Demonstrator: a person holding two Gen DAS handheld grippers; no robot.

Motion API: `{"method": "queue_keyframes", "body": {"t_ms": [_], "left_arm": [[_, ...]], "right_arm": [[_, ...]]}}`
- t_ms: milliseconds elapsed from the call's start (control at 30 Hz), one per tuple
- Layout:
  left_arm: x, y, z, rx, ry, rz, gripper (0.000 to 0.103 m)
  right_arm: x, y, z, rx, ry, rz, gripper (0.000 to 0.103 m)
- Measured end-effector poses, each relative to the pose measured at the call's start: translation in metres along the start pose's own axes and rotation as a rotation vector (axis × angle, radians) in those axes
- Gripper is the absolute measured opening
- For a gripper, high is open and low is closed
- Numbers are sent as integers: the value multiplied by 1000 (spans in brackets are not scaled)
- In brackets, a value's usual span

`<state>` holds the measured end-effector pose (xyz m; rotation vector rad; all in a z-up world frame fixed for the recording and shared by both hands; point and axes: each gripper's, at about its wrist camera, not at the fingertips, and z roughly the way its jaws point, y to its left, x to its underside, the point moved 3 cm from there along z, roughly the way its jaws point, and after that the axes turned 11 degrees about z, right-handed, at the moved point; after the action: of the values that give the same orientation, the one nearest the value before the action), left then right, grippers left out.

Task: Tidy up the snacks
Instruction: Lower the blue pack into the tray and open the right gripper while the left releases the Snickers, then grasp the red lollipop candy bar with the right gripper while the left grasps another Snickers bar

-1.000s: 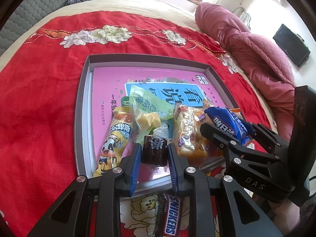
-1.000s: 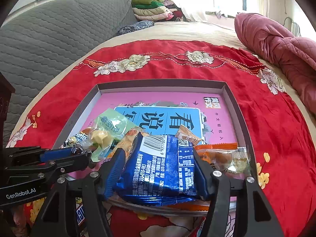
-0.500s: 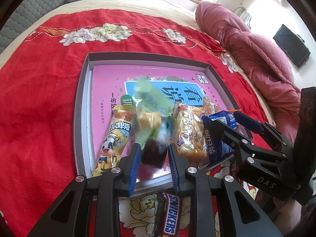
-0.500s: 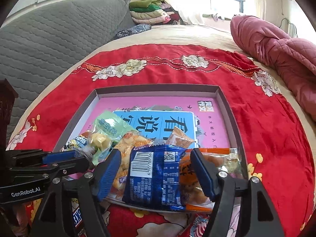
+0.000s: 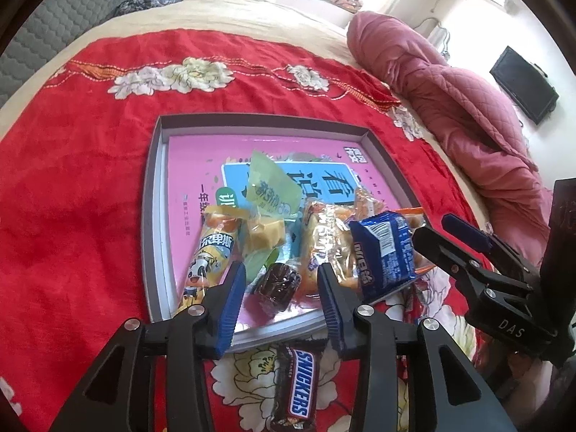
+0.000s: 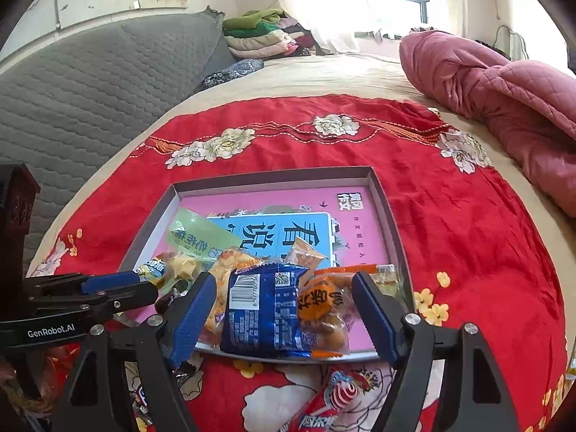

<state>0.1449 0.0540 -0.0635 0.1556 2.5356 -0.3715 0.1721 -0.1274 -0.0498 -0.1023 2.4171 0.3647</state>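
Note:
A grey tray (image 5: 153,216) with a pink lining lies on the red cloth and holds several snack packets. A small brown candy (image 5: 277,282) rests on the tray floor between the fingers of my left gripper (image 5: 281,273). Its jaws are opening, with gaps on both sides of the candy. A blue packet (image 6: 262,313) lies on an orange packet (image 6: 324,309) at the tray's near edge. My right gripper (image 6: 284,280) hangs over it with jaws opening, and the pads do not touch it. A yellow stick packet (image 5: 210,252) and a green packet (image 5: 270,187) lie to the left.
A Snickers bar (image 5: 297,385) lies on the red cloth (image 5: 72,180) just in front of the tray. A red packet (image 6: 331,403) lies there too. A pink quilt (image 5: 450,90) is bunched at the right and a grey headboard (image 6: 90,82) stands at the left.
The left gripper let go of the brown candy, which dropped onto the tray floor. The right gripper released the blue packet into the tray, opened wider and pulled up and back.

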Motion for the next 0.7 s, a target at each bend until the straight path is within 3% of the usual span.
{"method": "queue_keyframes", "body": {"t_ms": [700], "left_arm": [[20,-20,-27,19,39,74,50]], "right_arm": [[26,-21,-35,33,44,30,78]]}}
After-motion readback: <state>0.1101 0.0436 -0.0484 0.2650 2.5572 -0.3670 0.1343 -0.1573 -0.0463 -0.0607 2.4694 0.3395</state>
